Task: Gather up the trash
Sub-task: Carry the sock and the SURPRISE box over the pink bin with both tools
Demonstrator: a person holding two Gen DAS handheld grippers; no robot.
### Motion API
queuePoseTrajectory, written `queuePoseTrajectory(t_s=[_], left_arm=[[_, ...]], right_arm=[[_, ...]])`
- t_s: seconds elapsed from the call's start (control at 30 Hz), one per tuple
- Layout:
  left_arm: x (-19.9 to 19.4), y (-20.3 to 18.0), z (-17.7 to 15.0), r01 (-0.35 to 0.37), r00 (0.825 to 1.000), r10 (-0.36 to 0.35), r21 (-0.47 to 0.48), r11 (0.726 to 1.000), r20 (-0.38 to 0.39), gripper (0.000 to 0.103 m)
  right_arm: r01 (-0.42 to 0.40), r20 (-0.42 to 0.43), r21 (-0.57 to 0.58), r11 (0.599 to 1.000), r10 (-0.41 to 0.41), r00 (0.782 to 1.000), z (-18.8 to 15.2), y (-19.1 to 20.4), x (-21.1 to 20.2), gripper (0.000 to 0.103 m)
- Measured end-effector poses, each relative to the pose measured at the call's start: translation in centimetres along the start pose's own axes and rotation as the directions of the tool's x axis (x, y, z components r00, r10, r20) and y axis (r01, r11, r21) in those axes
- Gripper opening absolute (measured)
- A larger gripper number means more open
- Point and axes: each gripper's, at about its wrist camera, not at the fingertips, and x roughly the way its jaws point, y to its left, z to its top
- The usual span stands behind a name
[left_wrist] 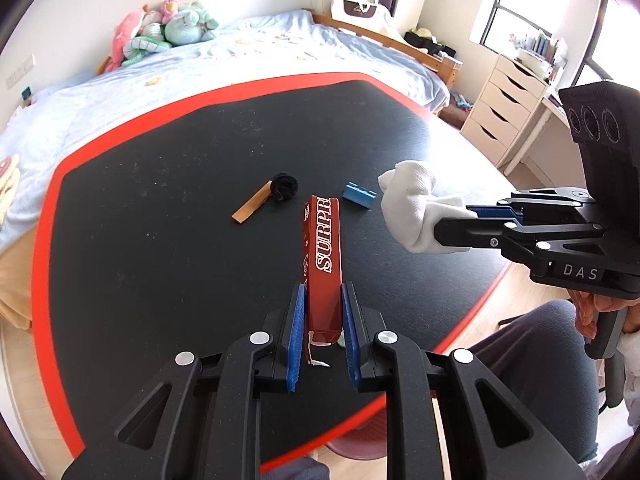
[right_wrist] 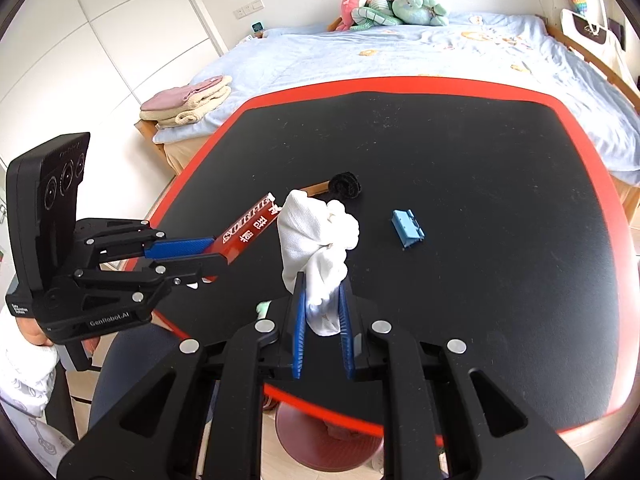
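Observation:
My left gripper (left_wrist: 323, 300) is shut on a long red box (left_wrist: 323, 248) printed with white letters, held lifted above the black table (left_wrist: 160, 208). The same red box (right_wrist: 248, 226) and left gripper (right_wrist: 218, 250) show at the left of the right wrist view. My right gripper (right_wrist: 322, 292) is shut on a crumpled white cloth (right_wrist: 316, 240), also raised off the table; that cloth (left_wrist: 412, 208) and right gripper (left_wrist: 452, 226) appear at the right of the left wrist view. On the table lie a tan flat stick (left_wrist: 252, 208), a black fuzzy ball (left_wrist: 285, 186) and a small blue block (left_wrist: 360, 196).
The table has a red rim (left_wrist: 44, 240). A bed with a light blue cover (left_wrist: 200, 64) and plush toys (left_wrist: 168, 28) stands behind it. White drawers (left_wrist: 500, 108) are at the right. A pink bin (right_wrist: 328, 436) sits on the floor under the near edge, beside a person's knee (left_wrist: 540, 344).

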Motion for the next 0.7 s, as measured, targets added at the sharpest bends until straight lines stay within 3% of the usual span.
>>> queuePoseTrajectory(t_s=[0.4, 0.7], left_arm=[[-4.3, -3.3, -4.0, 0.027, 0.999, -0.028, 0.036, 0.999, 0.021, 0.018], [-5.8, -5.2, -6.6, 0.046, 0.999, -0.047, 0.054, 0.998, 0.016, 0.018]], right_arm=[[0.065, 0.032, -0.054, 0.996, -0.064, 0.997, -4.9, 2.9, -6.1, 0.014], [0.082, 0.018, -0.084, 0.993, -0.081, 0.997, -8.4, 4.8, -7.9, 0.014]])
